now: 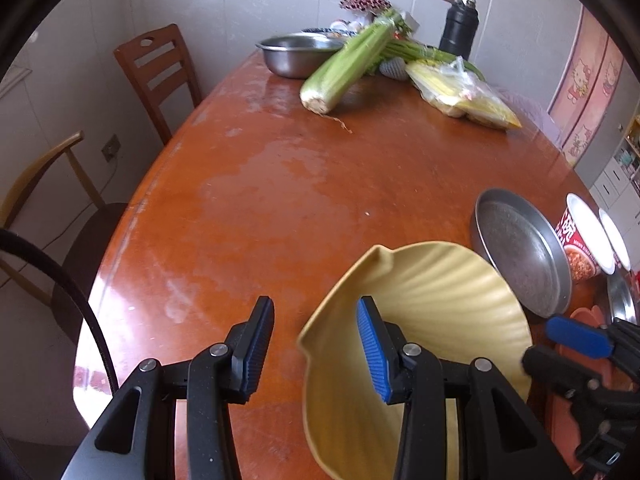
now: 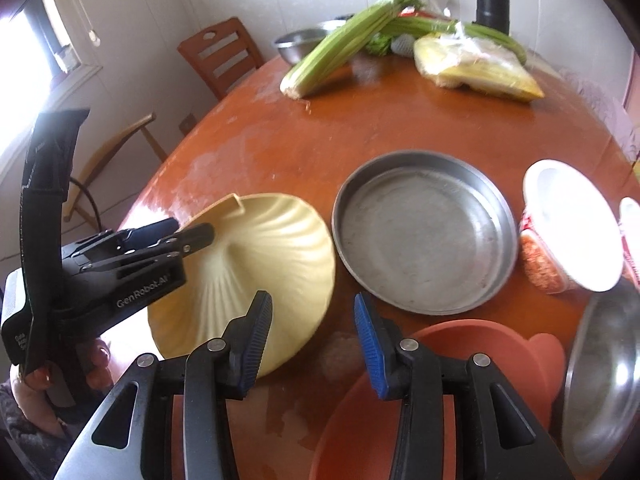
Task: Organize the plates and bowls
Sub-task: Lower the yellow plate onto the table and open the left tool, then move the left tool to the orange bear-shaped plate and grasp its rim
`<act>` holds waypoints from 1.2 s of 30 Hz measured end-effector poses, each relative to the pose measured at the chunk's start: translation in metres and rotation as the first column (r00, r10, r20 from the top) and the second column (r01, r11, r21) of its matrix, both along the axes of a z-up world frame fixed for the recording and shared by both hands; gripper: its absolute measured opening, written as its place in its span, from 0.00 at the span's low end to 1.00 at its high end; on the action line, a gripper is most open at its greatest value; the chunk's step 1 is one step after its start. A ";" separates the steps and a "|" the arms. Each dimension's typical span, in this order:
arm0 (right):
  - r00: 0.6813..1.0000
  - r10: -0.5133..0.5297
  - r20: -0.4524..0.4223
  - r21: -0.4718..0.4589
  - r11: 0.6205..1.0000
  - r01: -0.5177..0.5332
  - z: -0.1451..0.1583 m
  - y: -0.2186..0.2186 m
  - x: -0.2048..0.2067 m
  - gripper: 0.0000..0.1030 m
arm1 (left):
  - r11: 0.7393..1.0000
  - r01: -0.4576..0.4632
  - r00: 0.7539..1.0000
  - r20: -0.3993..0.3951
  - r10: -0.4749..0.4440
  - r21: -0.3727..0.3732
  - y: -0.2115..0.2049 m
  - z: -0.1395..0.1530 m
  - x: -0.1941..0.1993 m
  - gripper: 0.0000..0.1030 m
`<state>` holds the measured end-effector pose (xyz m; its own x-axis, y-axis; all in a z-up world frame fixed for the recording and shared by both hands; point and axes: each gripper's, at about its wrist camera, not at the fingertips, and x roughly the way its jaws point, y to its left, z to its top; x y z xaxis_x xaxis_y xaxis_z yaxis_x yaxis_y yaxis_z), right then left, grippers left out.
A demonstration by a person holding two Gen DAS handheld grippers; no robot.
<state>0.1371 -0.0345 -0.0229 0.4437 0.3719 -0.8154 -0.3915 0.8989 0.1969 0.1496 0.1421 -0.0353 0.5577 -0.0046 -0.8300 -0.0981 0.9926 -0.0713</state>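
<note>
I have the yellow shell-shaped plate tipped up on its side near the left edge of the table, its ribbed face turned toward the right side. I judge it is held that way so it can be lifted and carried onto another dish rather than slid across the wood.

The left gripper straddles the plate's raised rim. One finger sits inside the bowl of the plate and the other outside it, with the rim running between them. From the left wrist view a strip of table shows between the outer pad and the rim, so I cannot tell whether the pads truly clamp the plate or merely prop it.

The right gripper hangs over the near edge of the table with its jaws apart and nothing between them but bare wood. The plate's lower edge is just beside its left finger, and its right finger is over the orange bowl.

The round metal pan lies flat just beyond, beside the plate and toward the right edge. It looks the likeliest base for stacking, with room kept clear around it.
</note>
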 end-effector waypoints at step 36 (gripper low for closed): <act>0.963 -0.203 0.179 0.073 0.979 0.192 0.058 -0.136 -0.113 0.50 | 0.960 0.281 0.954 0.119 -0.277 -0.021 -0.127 0.054 -0.084 0.51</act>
